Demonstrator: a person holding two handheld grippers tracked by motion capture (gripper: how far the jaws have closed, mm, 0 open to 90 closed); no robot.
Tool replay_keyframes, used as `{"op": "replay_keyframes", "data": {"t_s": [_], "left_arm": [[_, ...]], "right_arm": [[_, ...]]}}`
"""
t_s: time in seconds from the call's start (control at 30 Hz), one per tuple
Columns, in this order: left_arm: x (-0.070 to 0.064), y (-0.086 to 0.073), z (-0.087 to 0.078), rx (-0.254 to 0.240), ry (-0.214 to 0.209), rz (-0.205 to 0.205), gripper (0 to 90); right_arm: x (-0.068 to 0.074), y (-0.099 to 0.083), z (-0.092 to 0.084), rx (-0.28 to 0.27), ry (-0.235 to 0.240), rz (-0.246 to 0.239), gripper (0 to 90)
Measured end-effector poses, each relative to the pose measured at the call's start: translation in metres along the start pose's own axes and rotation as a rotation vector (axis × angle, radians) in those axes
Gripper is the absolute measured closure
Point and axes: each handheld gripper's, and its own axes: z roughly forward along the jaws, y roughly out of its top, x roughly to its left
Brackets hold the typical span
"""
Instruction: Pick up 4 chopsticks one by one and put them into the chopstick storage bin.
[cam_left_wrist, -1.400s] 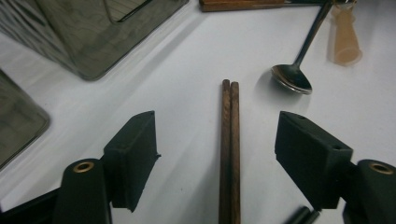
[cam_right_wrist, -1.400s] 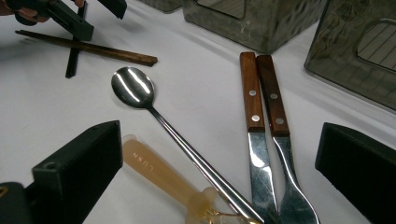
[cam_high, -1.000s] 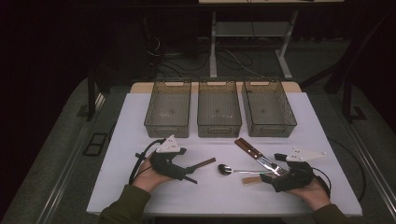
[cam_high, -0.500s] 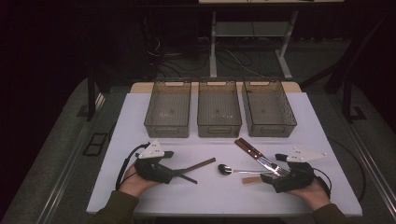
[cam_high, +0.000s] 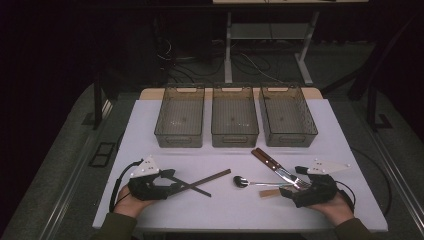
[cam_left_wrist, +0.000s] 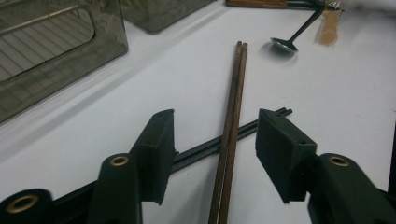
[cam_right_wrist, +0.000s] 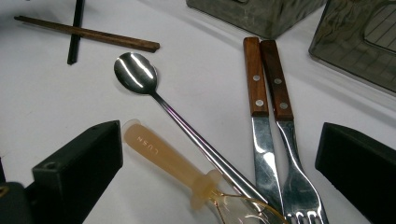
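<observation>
Chopsticks were my target: the brown wooden pair lay on the white table crossing the black pair, long axis running straight away from my left gripper toward the spoon. Its jaws had just been closing, about half open, straddling the brown pair without touching it. My right gripper sat wide open over the knife and fork, gripping nothing, farther from those chopsticks.
</observation>
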Motion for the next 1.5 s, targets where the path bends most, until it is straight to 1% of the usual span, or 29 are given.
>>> {"op": "replay_keyframes", "data": {"t_s": [0.13,0.17,0.27,0.33,0.4,0.43,0.53,0.57,0.73,0.9,1.0,1.07,1.33,1.47,1.5], "left_arm": [[0.001,-0.001,0.002,0.017,0.003,0.001,53.9],[0.002,-0.001,0.004,0.03,0.002,0.002,55.6],[0.002,-0.001,0.005,0.042,-0.003,-0.001,60.1],[0.002,-0.001,0.005,0.044,-0.012,-0.004,65.5],[0.004,-0.001,0.005,0.053,-0.03,-0.013,70.0],[0.003,-0.002,0.006,0.057,-0.036,-0.02,71.4],[0.004,-0.002,0.007,0.066,-0.045,-0.016,74.9],[0.004,-0.002,0.008,0.077,-0.049,-0.014,75.6],[0.006,-0.002,0.01,0.084,-0.05,-0.02,82.3],[0.008,-0.003,0.012,0.102,-0.059,-0.023,83.3],[0.008,-0.003,0.014,0.104,-0.062,-0.025,83.3],[0.008,-0.003,0.015,0.114,-0.072,-0.029,83.3],[0.008,-0.004,0.019,0.134,-0.092,-0.021,82.2],[0.008,-0.004,0.02,0.14,-0.091,-0.021,81.8],[0.008,-0.004,0.021,0.146,-0.091,-0.014,81.6]], "right_arm": [[0.001,0.0,0.0,-0.007,-0.005,0.001,0.5],[0.001,-0.001,0.001,-0.007,-0.008,-0.001,0.5],[0.001,-0.002,0.002,-0.003,-0.008,0.0,0.5],[0.001,-0.002,0.002,-0.004,-0.008,0.0,0.5],[0.001,-0.002,0.001,-0.01,-0.007,0.004,0.5],[0.001,-0.002,0.001,-0.011,-0.008,0.004,0.5],[0.001,-0.002,0.001,-0.012,-0.009,0.004,0.5],[0.001,-0.002,0.001,-0.013,-0.009,0.003,0.5],[0.001,-0.002,0.002,-0.013,-0.006,0.003,0.5],[0.001,-0.002,0.002,-0.014,-0.005,0.004,0.5],[0.001,-0.002,0.002,-0.013,-0.005,0.005,0.5],[0.001,-0.002,0.002,-0.014,-0.005,0.004,0.5],[0.001,-0.002,0.002,-0.014,-0.005,0.004,0.5],[0.001,-0.002,0.001,-0.014,-0.005,0.004,0.5],[0.001,-0.002,0.001,-0.015,-0.006,0.004,0.5]]}}
